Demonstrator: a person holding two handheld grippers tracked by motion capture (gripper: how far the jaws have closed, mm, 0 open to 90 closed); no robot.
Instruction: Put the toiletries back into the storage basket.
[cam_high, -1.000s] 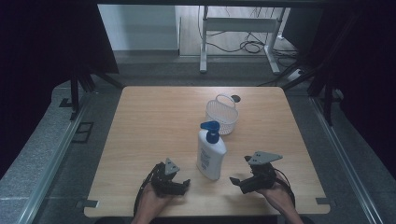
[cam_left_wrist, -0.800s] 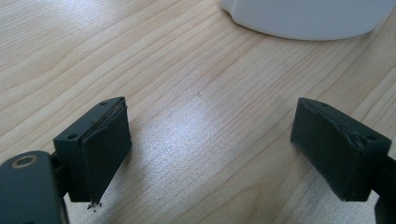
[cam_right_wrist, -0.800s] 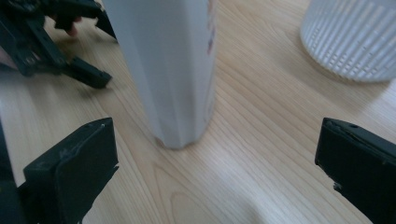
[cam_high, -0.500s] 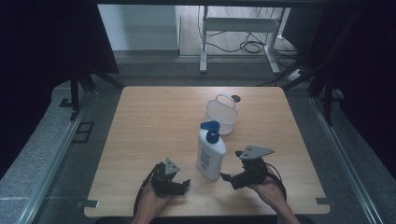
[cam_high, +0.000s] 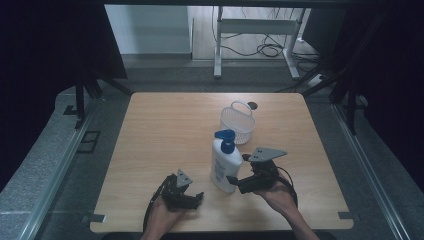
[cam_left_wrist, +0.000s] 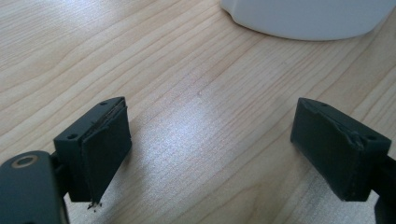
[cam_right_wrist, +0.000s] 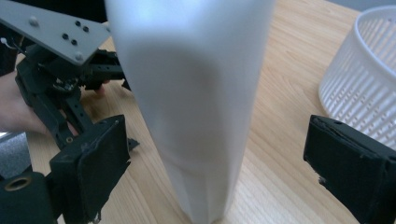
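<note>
We see the white pump bottle (cam_right_wrist: 196, 107) standing between our right tool's (cam_right_wrist: 219, 163) closing, still ungripping jaws, beside the basket (cam_right_wrist: 364, 79).

The lotion bottle (cam_high: 224, 162) stands just in front of the white basket (cam_high: 238, 122) (nearly touching), blocking that approach; the table (cam_high: 160, 135) stretches open to their left.

A wooden table (cam_high: 165, 130) stands on grey floor (cam_high: 165, 75), dark curtains (cam_high: 50, 45) beside.
</note>
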